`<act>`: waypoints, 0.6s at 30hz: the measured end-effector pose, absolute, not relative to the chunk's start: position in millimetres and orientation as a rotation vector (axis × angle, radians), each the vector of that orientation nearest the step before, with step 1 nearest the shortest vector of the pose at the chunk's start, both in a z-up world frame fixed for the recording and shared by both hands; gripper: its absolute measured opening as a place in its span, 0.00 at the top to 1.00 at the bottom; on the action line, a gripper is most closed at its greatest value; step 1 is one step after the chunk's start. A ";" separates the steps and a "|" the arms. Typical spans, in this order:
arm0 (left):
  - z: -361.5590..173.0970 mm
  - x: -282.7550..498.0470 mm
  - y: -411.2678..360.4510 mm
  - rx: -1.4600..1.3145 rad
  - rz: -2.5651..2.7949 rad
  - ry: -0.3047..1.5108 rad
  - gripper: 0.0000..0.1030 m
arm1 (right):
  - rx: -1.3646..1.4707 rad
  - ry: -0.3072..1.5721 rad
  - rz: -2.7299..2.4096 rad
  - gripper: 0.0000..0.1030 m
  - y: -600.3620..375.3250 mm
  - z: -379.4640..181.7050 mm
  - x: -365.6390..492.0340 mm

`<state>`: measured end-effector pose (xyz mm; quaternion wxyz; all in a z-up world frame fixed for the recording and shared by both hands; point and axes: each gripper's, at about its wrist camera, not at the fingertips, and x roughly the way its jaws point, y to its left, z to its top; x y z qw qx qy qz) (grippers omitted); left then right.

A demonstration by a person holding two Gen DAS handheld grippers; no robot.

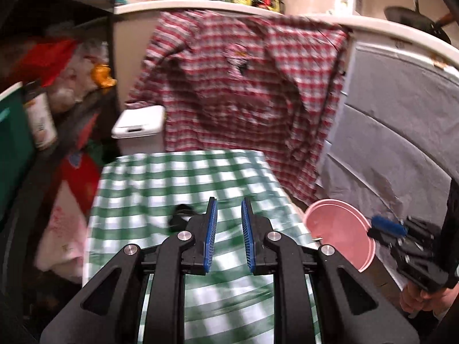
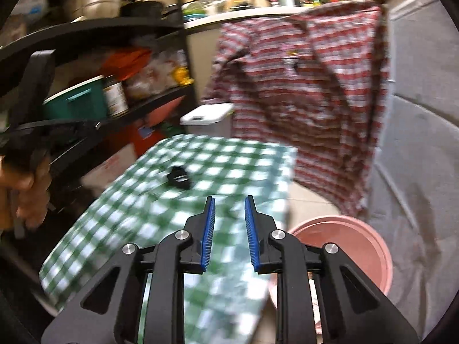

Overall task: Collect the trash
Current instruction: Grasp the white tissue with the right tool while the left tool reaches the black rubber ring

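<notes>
Trash left to pick up looks like one small black thing (image 2: 178, 178) lying on the green checked tabletop (image 2: 143, 215). The pink bin (image 2: 358, 240) stands on the floor just beside the tabletop, at its right edge. What is inside the bin cannot be seen. The left hand-held gripper (image 1: 228, 223) and the right hand-held gripper (image 2: 229, 223) both hang over the tabletop. Each has a small gap between its jaws and holds nothing. So the black thing still needs grabbing and dropping in the bin.
</notes>
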<state>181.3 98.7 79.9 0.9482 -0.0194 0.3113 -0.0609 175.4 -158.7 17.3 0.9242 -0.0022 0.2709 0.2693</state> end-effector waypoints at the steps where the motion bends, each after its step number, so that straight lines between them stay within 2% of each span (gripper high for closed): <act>1: 83.2 175.0 110.7 -0.045 -0.107 0.627 0.83 | -0.004 0.564 0.578 0.79 -150.4 14.9 168.5; 11: 98.0 135.4 187.0 -0.099 0.004 0.588 0.83 | -0.050 0.729 0.802 0.76 -74.8 -30.0 126.7; 18: 93.0 129.5 202.5 -0.098 0.022 0.603 0.83 | -0.200 0.862 0.938 0.65 -27.1 -70.1 99.3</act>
